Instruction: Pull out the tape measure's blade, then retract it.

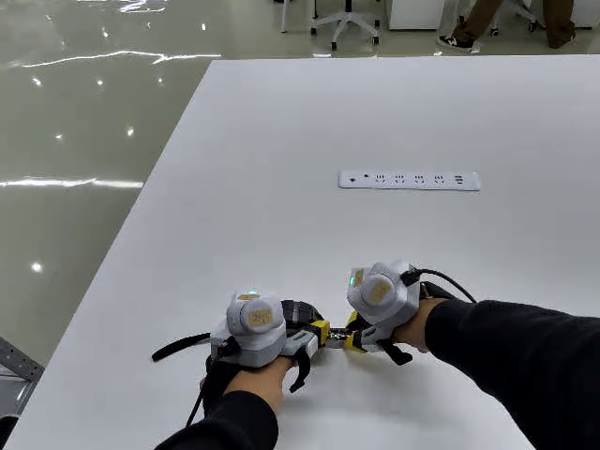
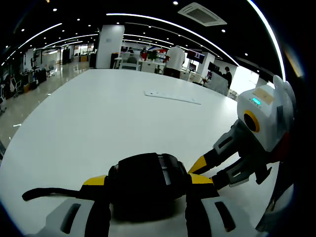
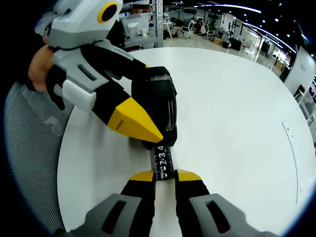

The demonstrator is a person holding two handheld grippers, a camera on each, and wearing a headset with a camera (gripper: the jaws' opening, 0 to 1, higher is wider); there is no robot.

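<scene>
A black tape measure (image 1: pixel 298 314) lies near the front edge of the white table (image 1: pixel 375 122). My left gripper (image 1: pixel 306 325) is shut on its case (image 2: pixel 148 185), with the yellow-tipped jaws pressing both sides. A short length of yellow blade (image 3: pixel 163 159), numbered 2 to 4, sticks out of the case (image 3: pixel 160 106). My right gripper (image 3: pixel 163 176) is shut on the end of this blade, a few centimetres from the case. The two grippers nearly meet in the head view, where the right gripper (image 1: pixel 351 339) sits just right of the blade (image 1: pixel 336 331). A black wrist strap (image 1: pixel 178 347) trails left from the case.
A white power strip (image 1: pixel 409 180) lies flat mid-table, well beyond the grippers. The table's left edge (image 1: pixel 141 202) drops to a glossy floor. Office chairs and a person's legs stand beyond the far edge.
</scene>
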